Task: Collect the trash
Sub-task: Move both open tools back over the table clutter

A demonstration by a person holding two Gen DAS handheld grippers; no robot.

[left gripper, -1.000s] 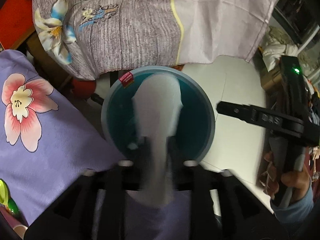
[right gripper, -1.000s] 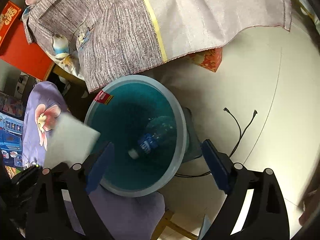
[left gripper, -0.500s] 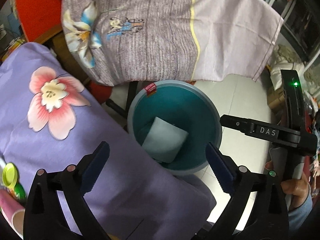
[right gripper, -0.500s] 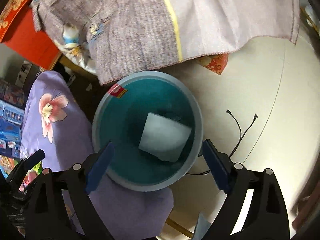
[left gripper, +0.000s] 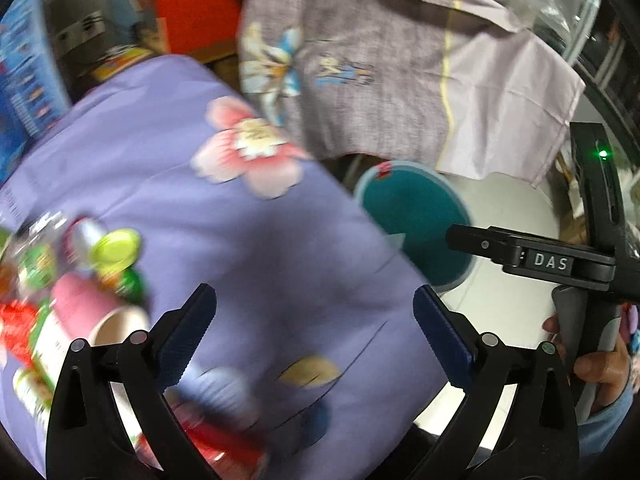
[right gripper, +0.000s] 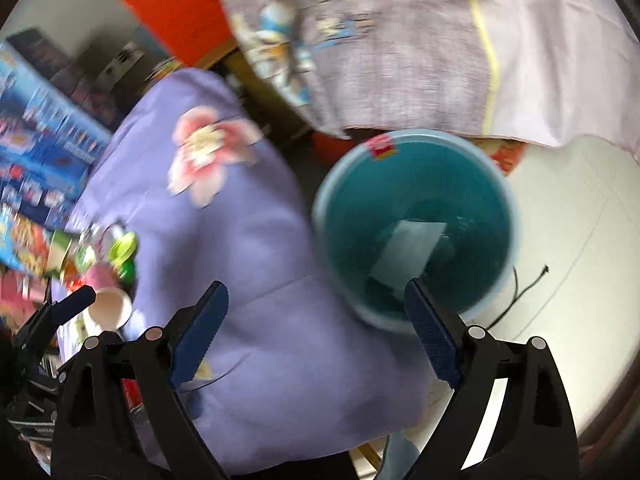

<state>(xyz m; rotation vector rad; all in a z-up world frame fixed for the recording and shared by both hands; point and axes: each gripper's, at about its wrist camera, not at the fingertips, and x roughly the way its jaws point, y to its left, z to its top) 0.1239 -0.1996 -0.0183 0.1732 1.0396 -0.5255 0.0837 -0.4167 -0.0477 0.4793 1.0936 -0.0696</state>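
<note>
white sheet (right gripper: pixel 408 248) in bin (right gripper: pixel 416 148), beyond empty right hand-held gripper (right gripper: pixel 316 332).

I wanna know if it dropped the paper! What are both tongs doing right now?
Left tongs: open, holding nothing.
Right tongs: open, holding nothing.
White paper: lying in the teal bin.

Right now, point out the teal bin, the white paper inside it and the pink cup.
teal bin (right gripper: pixel 510 200): right wrist view, on its pale rim.
white paper (right gripper: pixel 408 248): right wrist view, middle of the sheet, at the bin's bottom.
pink cup (left gripper: pixel 80 304): left wrist view, on its pink side wall.
</note>
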